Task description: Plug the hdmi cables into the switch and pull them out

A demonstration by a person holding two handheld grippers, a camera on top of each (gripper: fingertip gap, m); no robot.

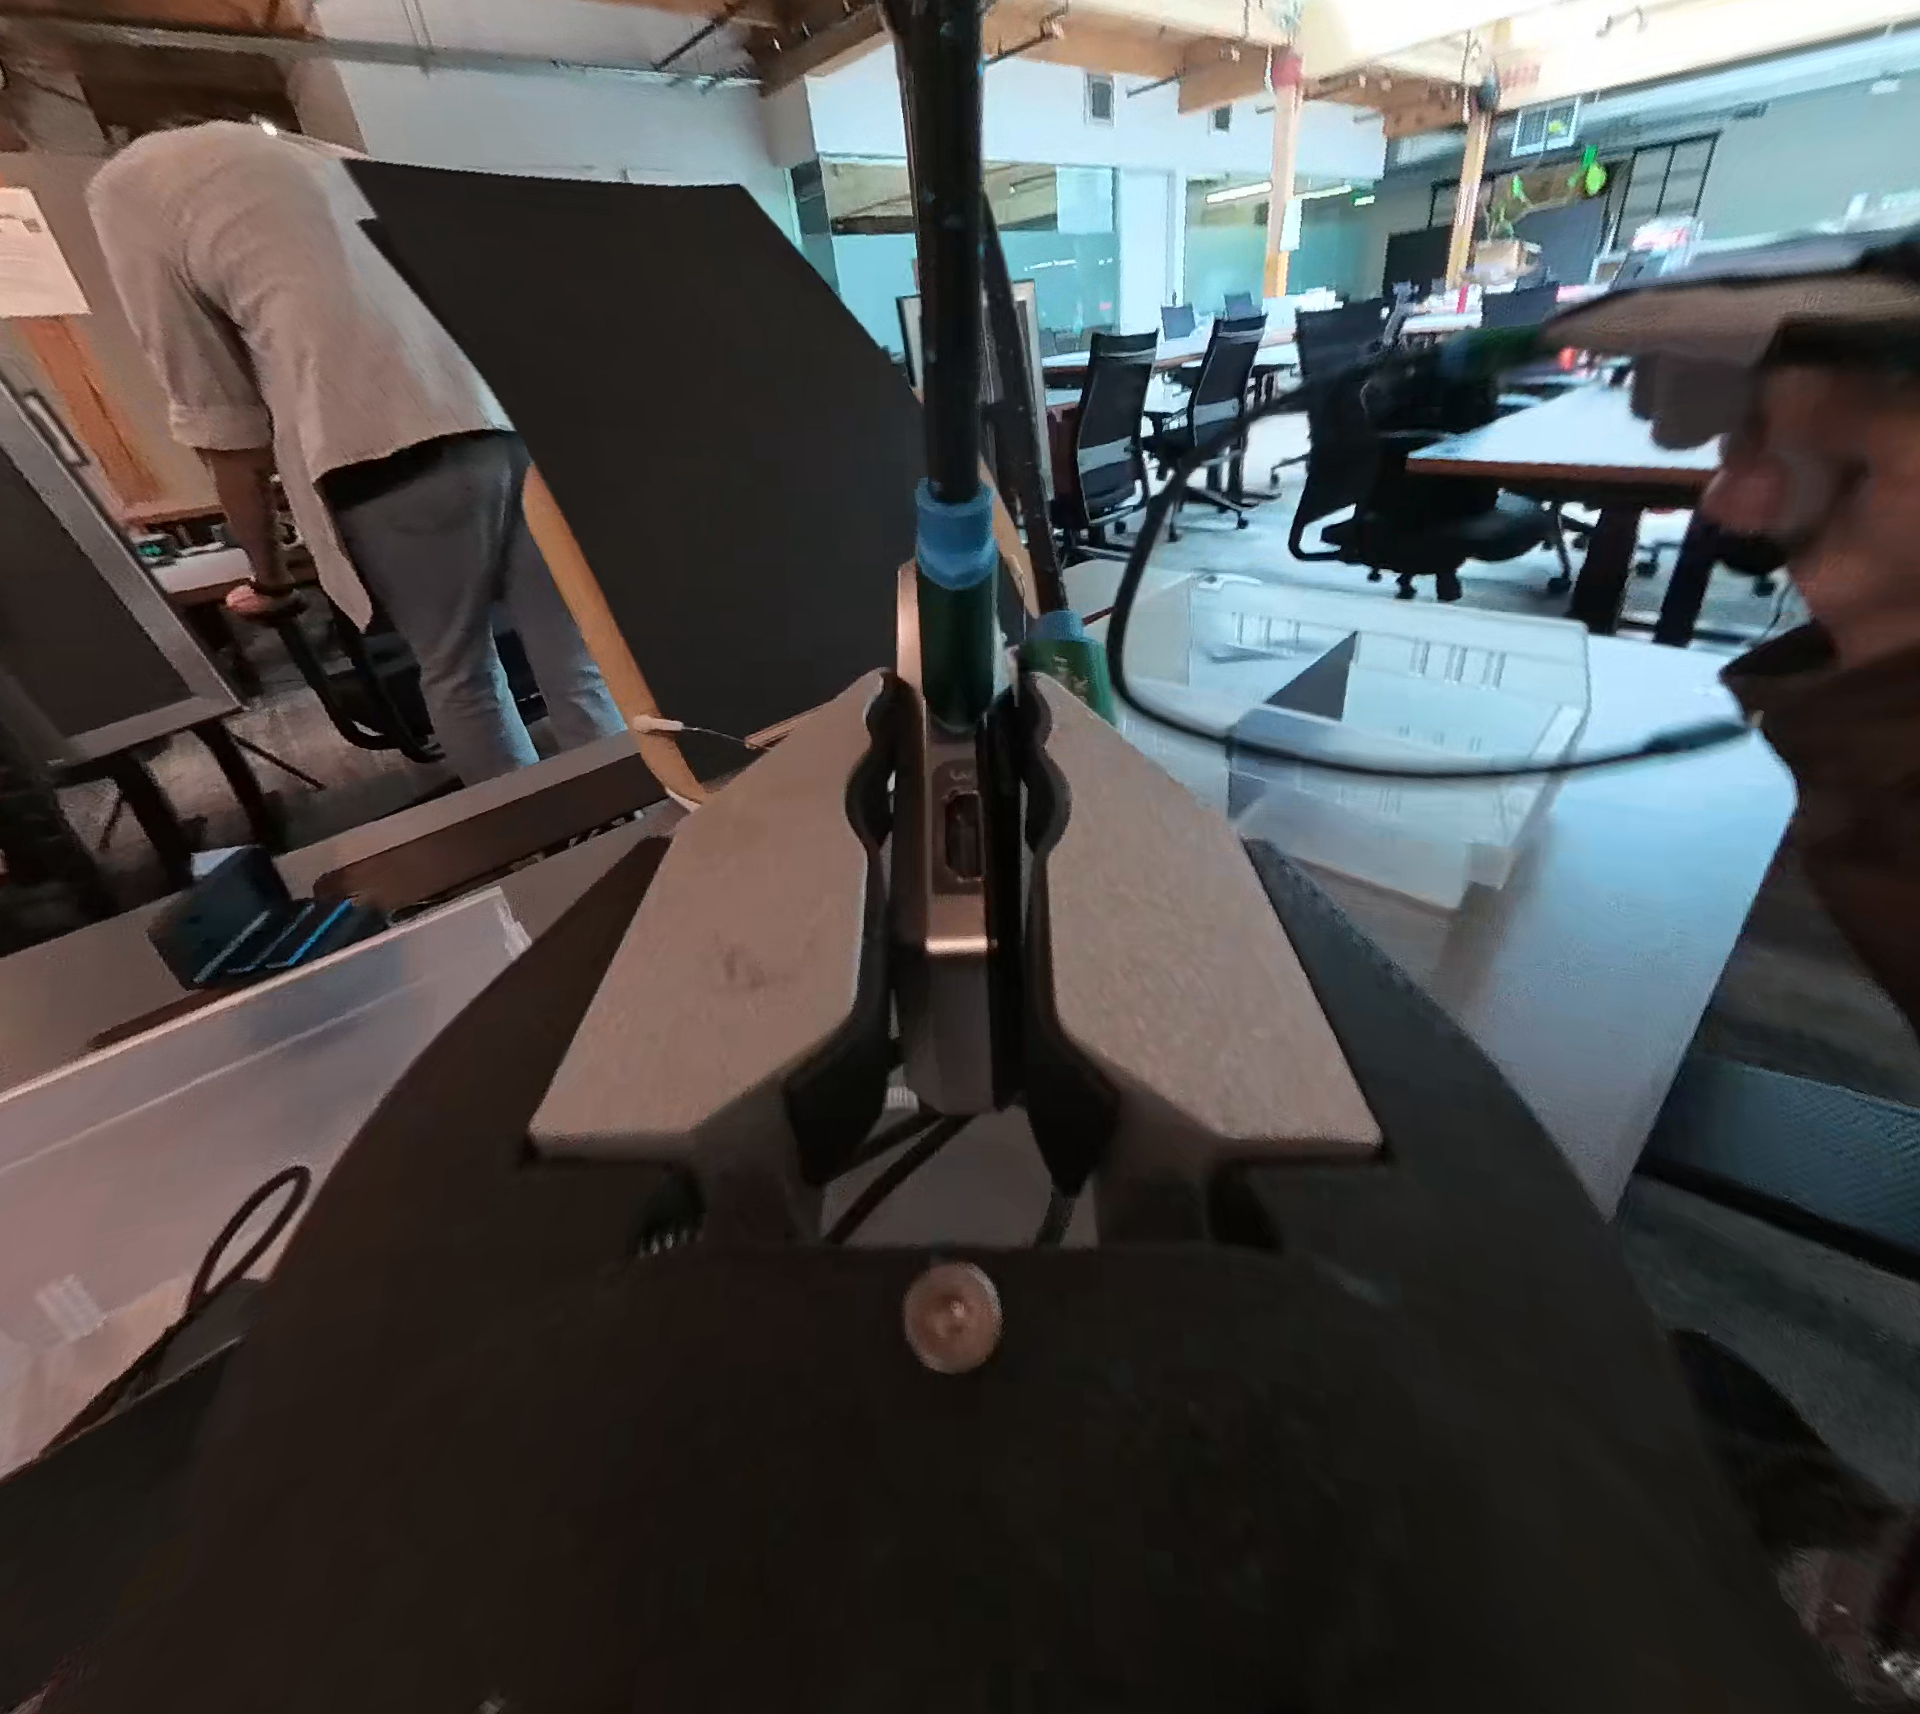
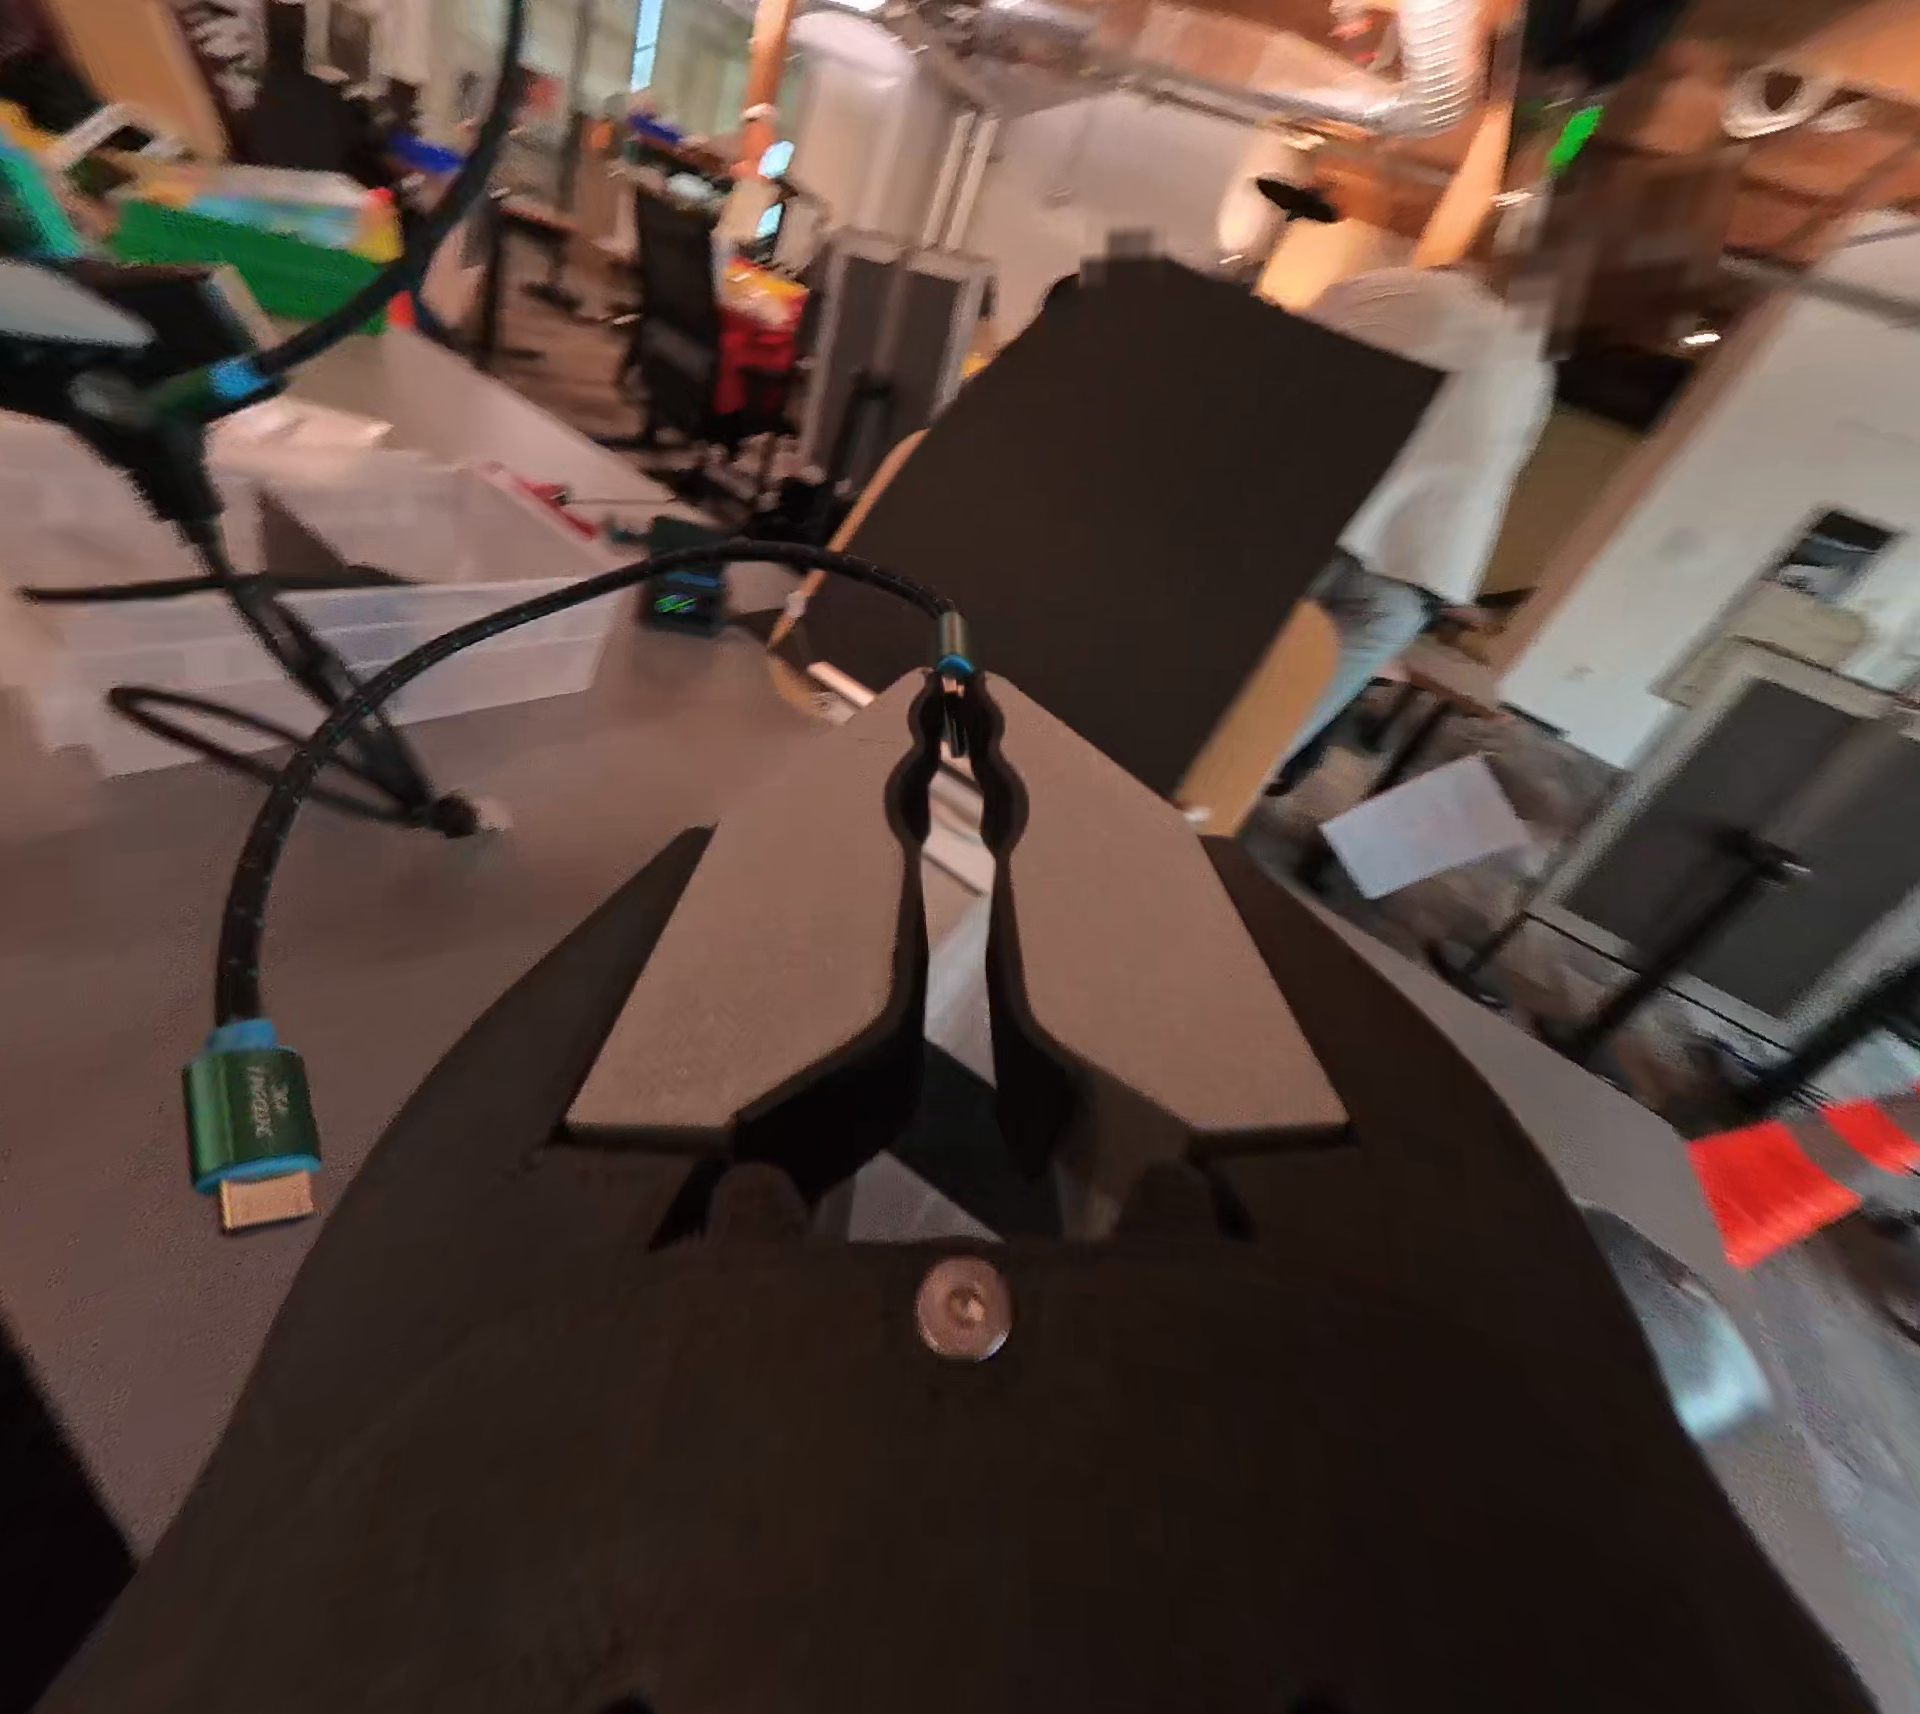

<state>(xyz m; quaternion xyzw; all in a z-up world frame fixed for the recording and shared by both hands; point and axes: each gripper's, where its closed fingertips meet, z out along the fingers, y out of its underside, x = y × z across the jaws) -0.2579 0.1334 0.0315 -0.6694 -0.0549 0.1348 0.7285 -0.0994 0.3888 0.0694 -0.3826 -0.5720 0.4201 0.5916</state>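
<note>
The left gripper (image 1: 956, 729) is clamped on the switch (image 1: 951, 854) — a slim grey box held on edge between the two fingers, one empty port facing the camera. There is a small marking above that port, too small to make out. A green plug with a blue collar (image 1: 951, 594) sits in the switch's top end, its black braided cable (image 1: 940, 210) rising straight up and out of the picture. A second green plug (image 1: 1070, 662) peeks out just beside the right finger; whether it is seated in the switch cannot be told.

Over to the right gripper (image 2: 954, 708) — its fingers are pinched nearly together on a small plug end (image 2: 951, 662) at the very tips, mostly hidden between them. From there a braided cable (image 2: 343, 729) loops left and down to a free green plug (image 2: 249, 1119) with a gold connector, hanging over the grey table (image 2: 104, 989). That plug carries lettering on its side. The whole right view is smeared with blur. A clear plastic bin (image 2: 468, 625) rests on the table behind, and a person in a light shirt (image 1: 270, 334) stands beyond a dark board (image 1: 644, 438).
</note>
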